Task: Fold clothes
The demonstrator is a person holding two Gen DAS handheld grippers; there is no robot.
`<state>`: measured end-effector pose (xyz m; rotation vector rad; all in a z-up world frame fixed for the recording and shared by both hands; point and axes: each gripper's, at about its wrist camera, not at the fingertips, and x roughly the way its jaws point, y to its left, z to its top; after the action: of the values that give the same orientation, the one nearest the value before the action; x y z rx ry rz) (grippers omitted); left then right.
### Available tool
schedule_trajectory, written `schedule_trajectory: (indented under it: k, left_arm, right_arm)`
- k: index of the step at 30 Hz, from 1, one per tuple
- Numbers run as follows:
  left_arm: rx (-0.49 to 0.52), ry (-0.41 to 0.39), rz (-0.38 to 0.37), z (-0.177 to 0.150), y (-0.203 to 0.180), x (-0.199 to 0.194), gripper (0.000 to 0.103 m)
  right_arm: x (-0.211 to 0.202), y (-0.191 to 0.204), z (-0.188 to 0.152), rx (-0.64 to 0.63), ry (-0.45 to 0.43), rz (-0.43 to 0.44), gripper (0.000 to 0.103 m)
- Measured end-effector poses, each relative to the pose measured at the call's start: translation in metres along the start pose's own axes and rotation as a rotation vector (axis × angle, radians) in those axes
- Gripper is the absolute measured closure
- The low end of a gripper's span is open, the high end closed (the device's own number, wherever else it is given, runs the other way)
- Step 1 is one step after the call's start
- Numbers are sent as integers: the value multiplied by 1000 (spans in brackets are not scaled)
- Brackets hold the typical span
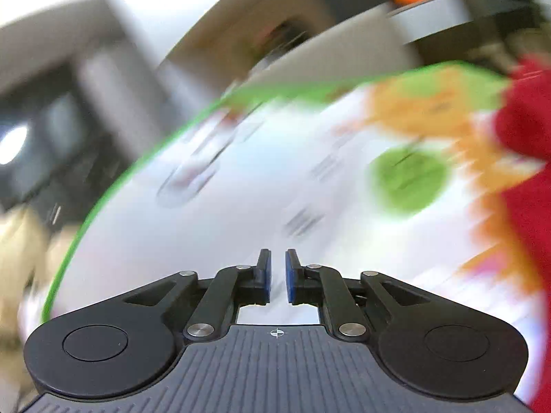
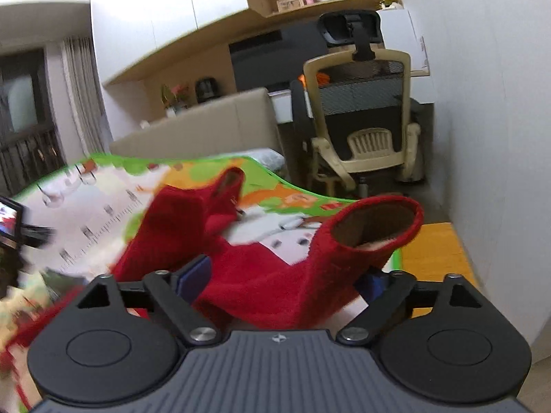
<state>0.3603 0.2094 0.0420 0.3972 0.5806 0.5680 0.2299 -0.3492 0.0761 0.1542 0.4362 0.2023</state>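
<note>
A red fleece garment (image 2: 261, 275) lies rumpled on a play mat (image 2: 113, 213) printed in white, green and orange. One sleeve stands up with its cuff (image 2: 375, 223) gaping. My right gripper (image 2: 286, 275) is open wide, and the red cloth bunches between its blue pads (image 2: 194, 273). In the blurred left wrist view, my left gripper (image 1: 278, 258) hangs over the white part of the mat (image 1: 172, 241). Its pads are almost together with nothing between them. The red garment (image 1: 527, 130) shows only at that view's right edge.
A beige office chair (image 2: 361, 103) with a small plastic chair under it stands beyond the mat. A white wall (image 2: 499, 137) closes the right side and wooden floor (image 2: 434, 251) borders the mat. A beige padded panel (image 2: 206, 127) runs behind. A dark device with a small screen (image 2: 10, 223) sits at the left edge.
</note>
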Motion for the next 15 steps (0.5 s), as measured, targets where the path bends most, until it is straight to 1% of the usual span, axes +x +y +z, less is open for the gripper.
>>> schedule_trajectory:
  k: [1,2,3,4,6,7,8,9,10,11,12,13,15]
  left_arm:
    - [-49,40,-18,-15,18,1,83]
    - [-95,73,-47,-29,33,0,70]
    - [-135,90,-103,-39,42,-5,59]
    - [-160,95,-167,-46,46,-12,55]
    - [-133,48,-334,-48,33,-35,42]
    - [-112,20,-419,-46,23,-48,38]
    - [-73,-15,-511,-39,6,-64,27]
    - [-34,-51,-599,-32,-11,-80,20]
    - [7,-86,-676,-23,-32,-96,17]
    - [56,-125,-737,-14,-57,-111,14]
    - [110,-164,-775,-6,-82,-122,10]
    - [165,-198,-801,1,-108,-131,9]
    - [268,-234,-798,14,-160,-139,9]
  right_arm:
    - [2,1,-2,-12,23,-40,8]
    - [5,0,-3,1,45,-77,8]
    - [7,0,-5,14,68,-115,8]
    - [9,-2,-7,32,87,-147,8]
    - [10,-2,-11,79,94,-152,8]
    - [9,0,-13,87,92,-149,8]
    - [6,2,-16,68,85,-138,7]
    - [4,5,-20,48,78,-126,5]
    - [2,7,-23,28,71,-115,3]
    - [-1,10,-27,8,64,-104,2]
    - [-3,11,-30,-6,62,-90,0]
    - [-4,9,-33,-1,78,-66,0]
    - [-6,3,-39,35,117,-5,0]
